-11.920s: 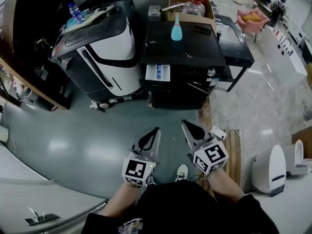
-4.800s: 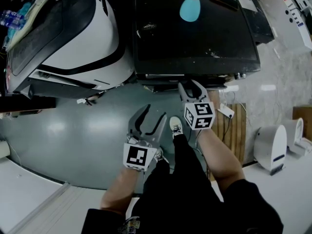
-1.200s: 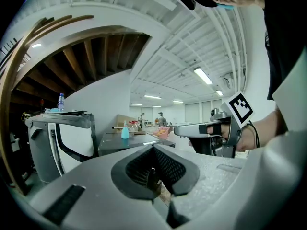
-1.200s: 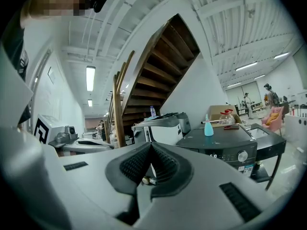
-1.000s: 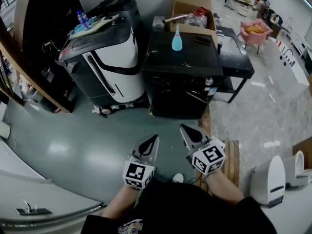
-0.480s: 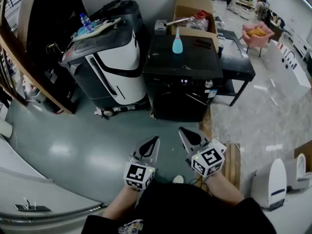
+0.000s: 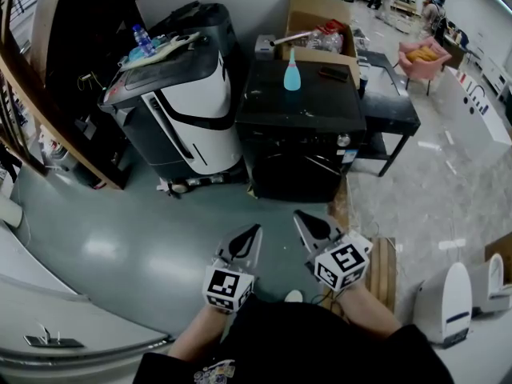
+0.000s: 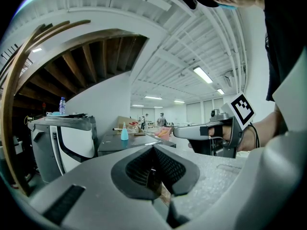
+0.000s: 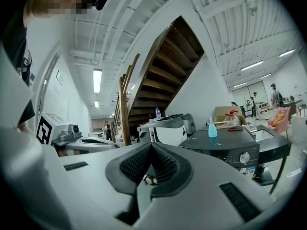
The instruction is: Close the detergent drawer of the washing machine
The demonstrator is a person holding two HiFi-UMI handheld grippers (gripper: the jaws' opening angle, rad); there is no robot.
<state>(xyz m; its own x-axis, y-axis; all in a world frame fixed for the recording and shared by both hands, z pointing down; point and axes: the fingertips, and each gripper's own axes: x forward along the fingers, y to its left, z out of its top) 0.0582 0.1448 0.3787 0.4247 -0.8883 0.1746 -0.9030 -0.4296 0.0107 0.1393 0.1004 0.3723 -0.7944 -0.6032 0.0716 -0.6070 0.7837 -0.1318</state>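
Note:
The black washing machine stands across the floor from me, with a blue bottle on its lid. Its detergent drawer lies flush in the top left of the front; no white tray sticks out. Both grippers hover low over the grey floor, well short of the machine. The left gripper is shut and empty, as its own view shows. The right gripper is also shut on nothing. From the right gripper view, the machine's knob is visible.
A white and black appliance stands left of the washer. A cardboard box sits behind it and a black table to its right. A wooden pallet and a white device lie at my right, a stair stringer at left.
In the oldest frame the white drawer stuck out; then the right gripper was at the machine's front. Now the drawer is flush and both grippers are back. Nothing moved in the last second.

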